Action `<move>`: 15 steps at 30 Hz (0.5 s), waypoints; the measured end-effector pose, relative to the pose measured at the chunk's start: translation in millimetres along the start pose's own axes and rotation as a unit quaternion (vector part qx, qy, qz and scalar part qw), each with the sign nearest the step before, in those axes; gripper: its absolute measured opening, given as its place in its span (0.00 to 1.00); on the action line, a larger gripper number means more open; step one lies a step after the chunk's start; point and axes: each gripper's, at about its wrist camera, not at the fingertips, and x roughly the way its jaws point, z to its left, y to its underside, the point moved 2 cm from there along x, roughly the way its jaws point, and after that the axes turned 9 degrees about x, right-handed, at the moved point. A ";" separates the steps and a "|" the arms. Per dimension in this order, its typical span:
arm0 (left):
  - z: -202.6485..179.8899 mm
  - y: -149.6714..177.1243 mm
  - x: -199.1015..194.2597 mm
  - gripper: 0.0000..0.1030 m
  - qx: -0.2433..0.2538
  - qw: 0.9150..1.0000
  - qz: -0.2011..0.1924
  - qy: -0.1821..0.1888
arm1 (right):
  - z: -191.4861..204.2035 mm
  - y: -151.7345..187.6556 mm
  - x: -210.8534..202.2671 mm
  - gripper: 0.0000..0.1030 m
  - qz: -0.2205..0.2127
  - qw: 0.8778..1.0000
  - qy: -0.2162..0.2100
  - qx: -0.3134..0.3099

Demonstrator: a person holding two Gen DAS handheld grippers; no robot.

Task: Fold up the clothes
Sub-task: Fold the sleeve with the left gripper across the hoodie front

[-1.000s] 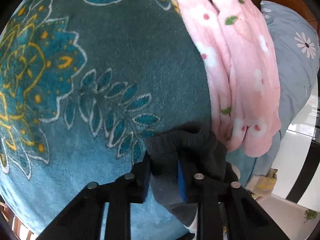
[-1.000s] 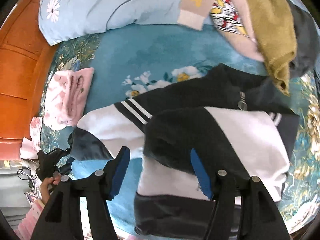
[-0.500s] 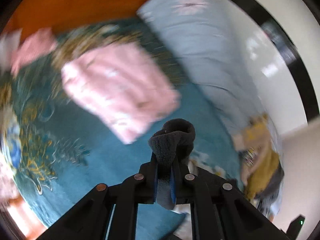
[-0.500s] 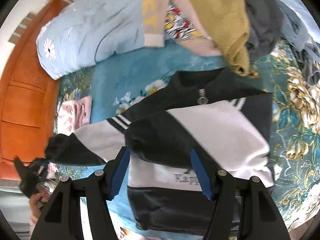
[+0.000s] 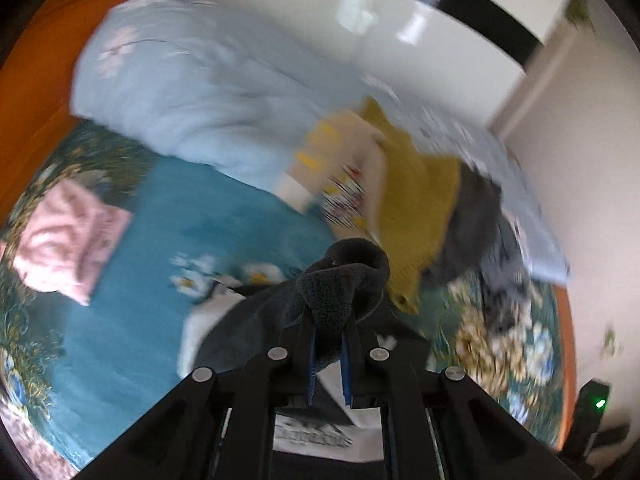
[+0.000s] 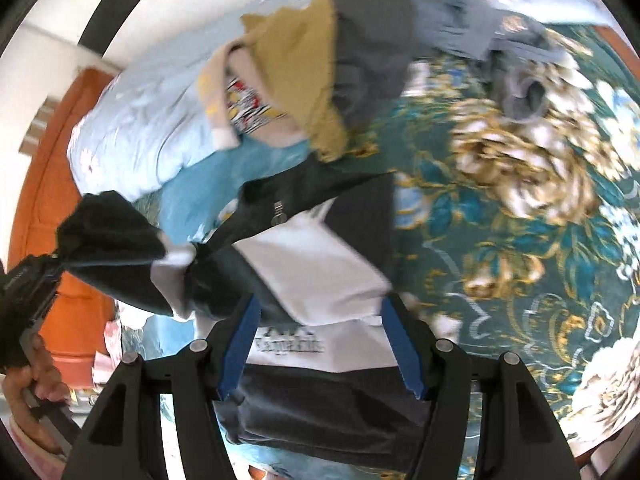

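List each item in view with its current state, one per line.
left gripper: shut on the jacket's dark sleeve cuff, raised
right gripper: open, jaws straddling the jacket body, no clear grip
black-and-white jacket: partly folded on the bed, zipped, one sleeve lifted
pink garment: folded, set aside near the headboard
clothes pile: unfolded, heaped against the pillow
blue pillow: lying at the bed's head

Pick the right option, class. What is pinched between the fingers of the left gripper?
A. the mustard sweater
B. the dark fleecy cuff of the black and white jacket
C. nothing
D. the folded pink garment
B: in the left wrist view the left gripper is shut on the dark fleecy cuff of the black and white jacket.
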 end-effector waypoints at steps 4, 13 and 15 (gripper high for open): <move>-73.2 27.2 45.8 0.10 0.068 0.997 0.047 0.001 | -45.7 -0.3 -10.5 0.62 -0.004 1.000 0.010 0.022; -143.1 99.9 143.7 0.16 0.094 0.981 0.167 -0.002 | -117.6 9.3 -10.8 0.62 0.011 0.997 0.029 0.066; -142.9 106.5 148.4 0.25 0.084 0.980 0.179 -0.003 | -126.6 10.4 -9.4 0.62 0.014 0.997 0.031 0.071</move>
